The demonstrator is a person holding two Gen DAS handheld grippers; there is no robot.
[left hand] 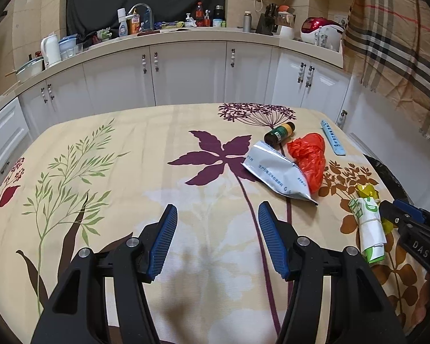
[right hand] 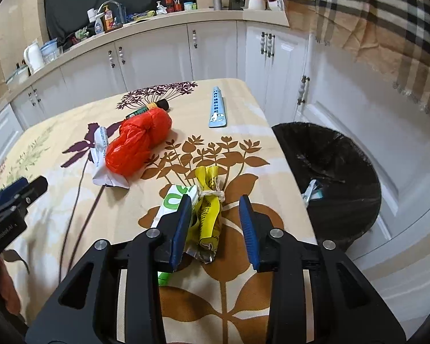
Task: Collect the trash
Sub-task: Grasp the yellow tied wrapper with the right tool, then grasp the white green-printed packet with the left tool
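Note:
Trash lies on the flowered tablecloth [left hand: 129, 172]: a silver pouch [left hand: 275, 172], an orange plastic bag [left hand: 308, 154] [right hand: 137, 140], a dark bottle with a yellow band [left hand: 279, 133], a light blue tube [left hand: 332, 137] [right hand: 218, 107], and a yellow and green-white wrapper bundle tied with string [right hand: 206, 209] [left hand: 368, 223]. My right gripper [right hand: 216, 218] is open with its fingers on either side of the yellow part of the bundle. My left gripper [left hand: 218, 232] is open and empty above bare cloth, left of the trash.
A black-lined trash bin [right hand: 329, 172] stands off the table's right edge with a bit of trash inside. White cabinets [left hand: 186, 74] and a cluttered counter run behind the table. A plaid cloth [right hand: 372, 14] hangs at the upper right.

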